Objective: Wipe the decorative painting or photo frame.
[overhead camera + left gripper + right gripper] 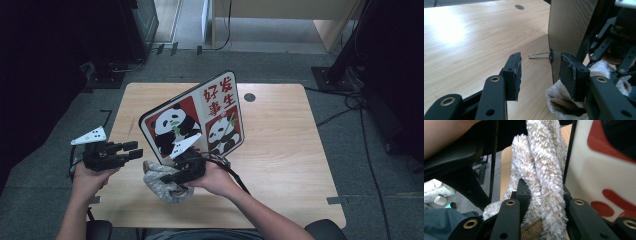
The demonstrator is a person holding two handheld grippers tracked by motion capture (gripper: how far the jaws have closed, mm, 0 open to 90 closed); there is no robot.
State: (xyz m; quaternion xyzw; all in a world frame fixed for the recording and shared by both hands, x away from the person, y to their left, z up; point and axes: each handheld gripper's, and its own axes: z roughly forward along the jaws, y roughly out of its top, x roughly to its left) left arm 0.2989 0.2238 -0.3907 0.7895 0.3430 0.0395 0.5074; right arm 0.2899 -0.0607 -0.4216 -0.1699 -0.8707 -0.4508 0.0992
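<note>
The right gripper [176, 176] clamps the fuzzy sock [162, 186] against the panda board [197, 117], while the left gripper [134, 149] waits unclenched beside it, probably to take hold next.

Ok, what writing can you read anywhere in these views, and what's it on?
"好" "发" "事" "生": four red characters, on the panda board standing on the table, high view.
In the right gripper view the board's red print is cropped and unreadable.
No readable text on the fluffy sock or either hand-held gripper.

Fluffy beige slipper [541, 170], bunched, clamped.
</note>
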